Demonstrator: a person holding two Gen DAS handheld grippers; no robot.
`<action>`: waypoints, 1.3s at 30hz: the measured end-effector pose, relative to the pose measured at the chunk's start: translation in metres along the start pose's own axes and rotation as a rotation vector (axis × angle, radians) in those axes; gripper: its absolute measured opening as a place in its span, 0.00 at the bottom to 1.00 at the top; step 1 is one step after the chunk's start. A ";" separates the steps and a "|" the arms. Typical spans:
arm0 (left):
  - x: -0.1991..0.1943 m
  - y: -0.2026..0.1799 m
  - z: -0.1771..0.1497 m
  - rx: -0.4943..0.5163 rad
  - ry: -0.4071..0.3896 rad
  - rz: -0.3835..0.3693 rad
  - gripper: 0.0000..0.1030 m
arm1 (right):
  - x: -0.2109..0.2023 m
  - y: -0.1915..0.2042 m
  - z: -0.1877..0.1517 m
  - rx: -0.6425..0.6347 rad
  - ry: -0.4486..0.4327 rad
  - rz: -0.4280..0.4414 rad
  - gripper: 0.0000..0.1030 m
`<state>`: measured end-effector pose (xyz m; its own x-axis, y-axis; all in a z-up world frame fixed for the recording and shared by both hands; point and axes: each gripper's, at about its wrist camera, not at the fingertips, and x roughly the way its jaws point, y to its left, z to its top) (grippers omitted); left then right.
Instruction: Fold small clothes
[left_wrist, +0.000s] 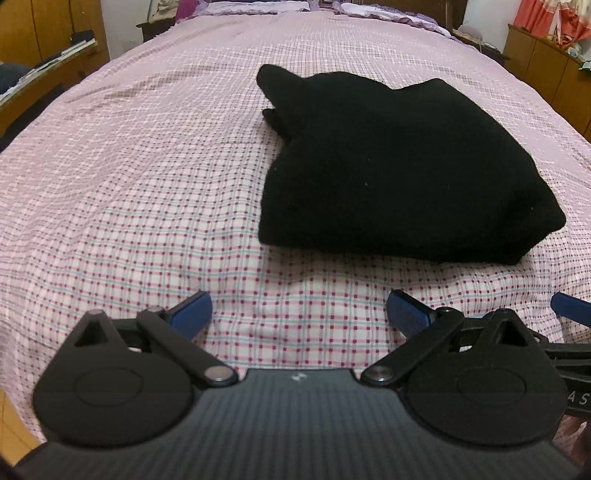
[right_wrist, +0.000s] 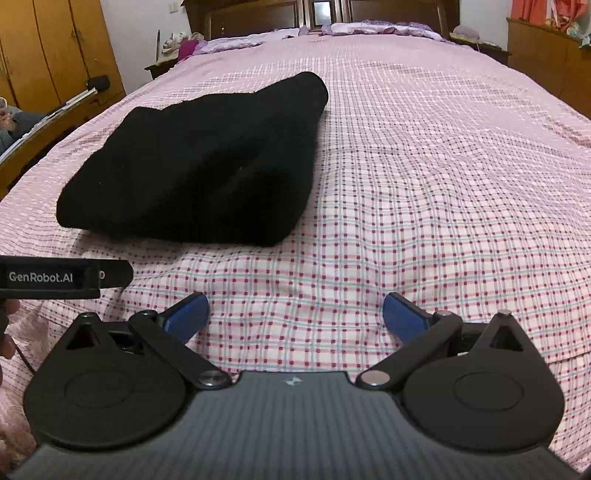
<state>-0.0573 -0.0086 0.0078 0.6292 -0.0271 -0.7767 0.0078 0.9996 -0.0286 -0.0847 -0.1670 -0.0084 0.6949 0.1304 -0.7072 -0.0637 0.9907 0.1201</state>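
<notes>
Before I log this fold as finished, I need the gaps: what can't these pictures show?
- Black garment: its type and layer count are lost in uniform black, both views.
- Its underside: hidden against the checked bedspread.
- Right gripper in the left view: cut off by the frame edge.
- Left gripper: nothing hidden, open.

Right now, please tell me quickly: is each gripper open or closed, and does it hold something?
Left gripper: open, holds nothing; the black garment lies ahead, untouched.
Right gripper: open, holds nothing.
</notes>
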 end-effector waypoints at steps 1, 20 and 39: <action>0.000 0.001 0.000 0.002 0.000 -0.001 1.00 | 0.002 -0.001 0.001 0.001 0.001 0.000 1.00; 0.001 -0.002 -0.001 0.029 0.003 0.008 1.00 | 0.003 -0.001 0.003 0.010 0.013 -0.005 1.00; 0.001 -0.002 -0.001 0.029 0.003 0.008 1.00 | 0.005 -0.001 0.005 0.008 0.021 -0.009 1.00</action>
<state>-0.0574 -0.0103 0.0061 0.6269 -0.0187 -0.7788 0.0254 0.9997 -0.0036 -0.0779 -0.1673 -0.0083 0.6803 0.1228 -0.7225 -0.0519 0.9915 0.1196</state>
